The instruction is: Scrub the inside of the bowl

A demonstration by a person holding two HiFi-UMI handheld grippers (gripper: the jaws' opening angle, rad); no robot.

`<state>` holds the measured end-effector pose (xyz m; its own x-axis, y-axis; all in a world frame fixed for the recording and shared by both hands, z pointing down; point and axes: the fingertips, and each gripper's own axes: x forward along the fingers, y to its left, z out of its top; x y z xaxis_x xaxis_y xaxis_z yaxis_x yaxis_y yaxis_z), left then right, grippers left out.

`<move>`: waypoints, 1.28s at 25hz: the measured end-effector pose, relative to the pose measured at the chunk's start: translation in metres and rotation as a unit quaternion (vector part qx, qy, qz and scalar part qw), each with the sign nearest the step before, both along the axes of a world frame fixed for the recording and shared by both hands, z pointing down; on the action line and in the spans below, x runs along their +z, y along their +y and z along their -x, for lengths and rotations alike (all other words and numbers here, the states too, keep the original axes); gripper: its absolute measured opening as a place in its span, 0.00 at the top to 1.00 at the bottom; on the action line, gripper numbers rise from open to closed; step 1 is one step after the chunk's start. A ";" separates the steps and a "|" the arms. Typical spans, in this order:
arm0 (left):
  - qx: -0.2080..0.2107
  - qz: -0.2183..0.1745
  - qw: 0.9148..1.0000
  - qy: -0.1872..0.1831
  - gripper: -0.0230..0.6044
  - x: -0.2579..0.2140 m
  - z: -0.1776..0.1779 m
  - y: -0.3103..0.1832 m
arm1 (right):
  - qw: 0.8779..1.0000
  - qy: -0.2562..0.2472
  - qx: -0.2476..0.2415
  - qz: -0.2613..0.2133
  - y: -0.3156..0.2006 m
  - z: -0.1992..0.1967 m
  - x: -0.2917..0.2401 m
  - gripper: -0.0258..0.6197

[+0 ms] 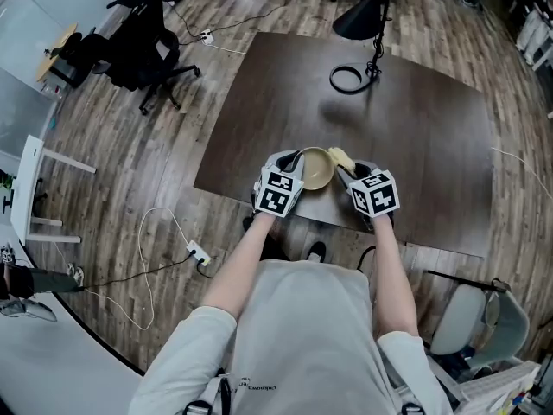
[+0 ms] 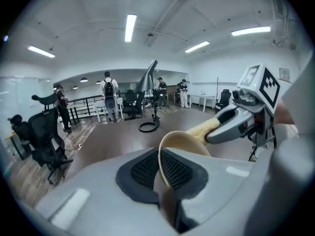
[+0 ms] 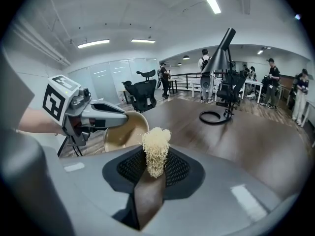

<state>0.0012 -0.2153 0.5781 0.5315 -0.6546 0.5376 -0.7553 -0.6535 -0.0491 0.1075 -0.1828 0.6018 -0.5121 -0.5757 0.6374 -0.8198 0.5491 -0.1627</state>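
**Bowl and scrubber.** The tan, smooth-walled bowl (image 1: pixel 317 169) lay just below the centre of the head view. It was tilted, with its rim clamped between the jaws of the left gripper (image 2: pixel 165 171). The pale yellow fibrous scrubber (image 1: pixel 341 157) was pinched upright in the right gripper (image 3: pixel 155 167) and stood at the bowl's upper-right rim.

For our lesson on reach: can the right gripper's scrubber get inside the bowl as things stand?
Probably yes. The left gripper holds the bowl by its rim, open side facing the right gripper, and the scrubber sits beside it, nothing between.
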 end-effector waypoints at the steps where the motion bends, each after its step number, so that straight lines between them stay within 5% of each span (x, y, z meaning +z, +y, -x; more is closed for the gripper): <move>1: -0.005 0.007 1.000 0.011 0.94 -0.002 0.001 0.000 | 1.000 -0.005 0.001 0.002 0.001 0.000 0.002 0.79; 13: -0.072 0.053 0.986 0.141 0.94 -0.014 0.009 -0.004 | 0.999 -0.049 -0.010 0.015 0.021 0.018 0.019 0.79; 23: -0.098 0.056 0.984 0.136 0.94 -0.005 0.012 -0.008 | 0.997 -0.053 -0.035 0.039 0.050 0.038 0.031 0.79; 27: -0.112 0.088 0.981 0.131 0.94 0.018 0.021 -0.020 | 0.995 -0.049 -0.063 0.052 0.073 0.042 0.042 0.79; 32: -0.103 0.150 0.978 0.104 0.94 0.065 0.021 -0.020 | 0.992 -0.069 -0.008 0.103 0.103 0.026 0.074 0.79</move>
